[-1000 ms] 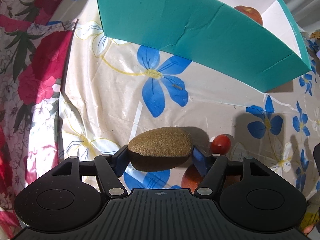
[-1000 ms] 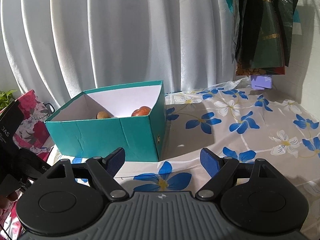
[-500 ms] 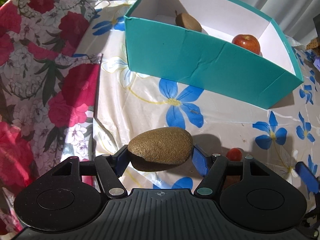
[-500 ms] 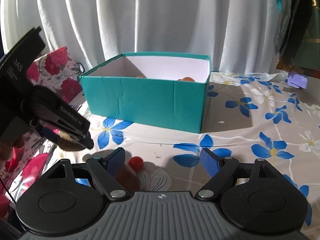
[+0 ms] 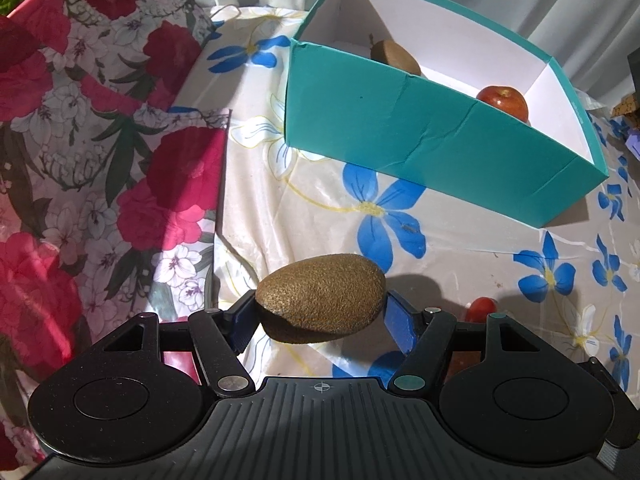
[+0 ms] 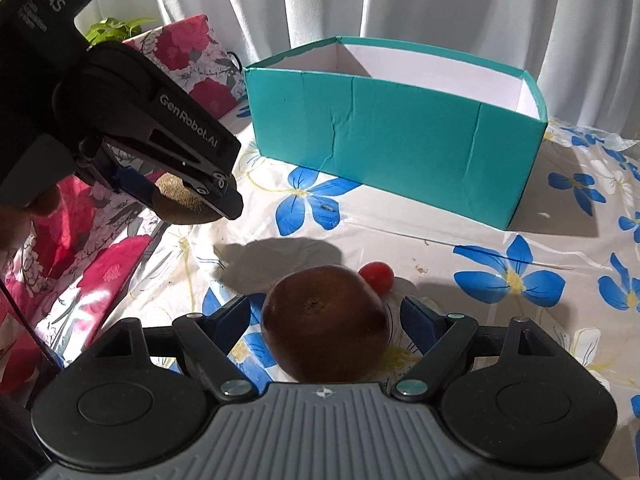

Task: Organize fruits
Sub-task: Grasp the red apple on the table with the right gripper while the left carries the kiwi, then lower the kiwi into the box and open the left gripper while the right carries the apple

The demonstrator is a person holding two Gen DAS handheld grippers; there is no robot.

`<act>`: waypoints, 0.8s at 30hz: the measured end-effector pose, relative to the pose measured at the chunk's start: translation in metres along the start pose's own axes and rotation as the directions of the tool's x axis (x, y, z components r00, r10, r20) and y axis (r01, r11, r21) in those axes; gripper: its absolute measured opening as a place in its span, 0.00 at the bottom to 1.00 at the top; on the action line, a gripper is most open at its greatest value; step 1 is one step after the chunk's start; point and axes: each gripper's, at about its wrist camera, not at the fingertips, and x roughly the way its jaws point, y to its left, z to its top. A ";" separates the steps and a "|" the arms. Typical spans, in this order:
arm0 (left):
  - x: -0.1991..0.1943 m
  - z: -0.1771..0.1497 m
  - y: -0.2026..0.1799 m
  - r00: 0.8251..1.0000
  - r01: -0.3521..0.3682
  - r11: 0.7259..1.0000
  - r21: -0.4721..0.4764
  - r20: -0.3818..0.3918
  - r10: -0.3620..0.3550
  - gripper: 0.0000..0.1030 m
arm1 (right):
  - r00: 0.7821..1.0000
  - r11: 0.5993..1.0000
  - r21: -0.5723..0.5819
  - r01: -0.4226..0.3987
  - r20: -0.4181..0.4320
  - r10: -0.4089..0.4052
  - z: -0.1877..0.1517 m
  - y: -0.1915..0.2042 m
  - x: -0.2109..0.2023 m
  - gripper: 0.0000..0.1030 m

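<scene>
A kiwi point(image 5: 320, 298) is clamped crosswise in the left tongs point(image 5: 320, 312), box point(image 5: 420, 136) ahead; an apple point(image 6: 325, 322) is straddled, ungripped, by the open right tongs point(image 6: 325, 316).

table point(image 6: 460, 240), blue-flower cloth | on it: teal box point(image 6: 400, 136), apple point(image 6: 325, 322), small red tomato point(image 6: 376, 275)

Two low wrist views toward one shared teal box point(image 5: 420, 144).
</scene>
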 end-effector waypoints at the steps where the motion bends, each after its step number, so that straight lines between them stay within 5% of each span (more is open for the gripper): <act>1: 0.000 0.000 0.000 1.000 -0.001 1.000 0.001 0.001 0.001 0.69 | 1.000 1.000 0.002 -0.002 -0.010 0.002 -0.001 0.000 0.004 0.77; 13: -0.005 -0.001 -0.005 1.000 -0.024 0.999 0.030 0.020 0.023 0.69 | 1.000 1.000 0.030 0.001 -0.002 -0.001 -0.008 -0.005 0.017 0.70; 24: -0.030 0.019 -0.033 0.985 -0.092 0.991 0.099 0.157 0.076 0.69 | 0.982 0.989 0.137 0.046 0.175 -0.070 0.023 -0.038 -0.046 0.70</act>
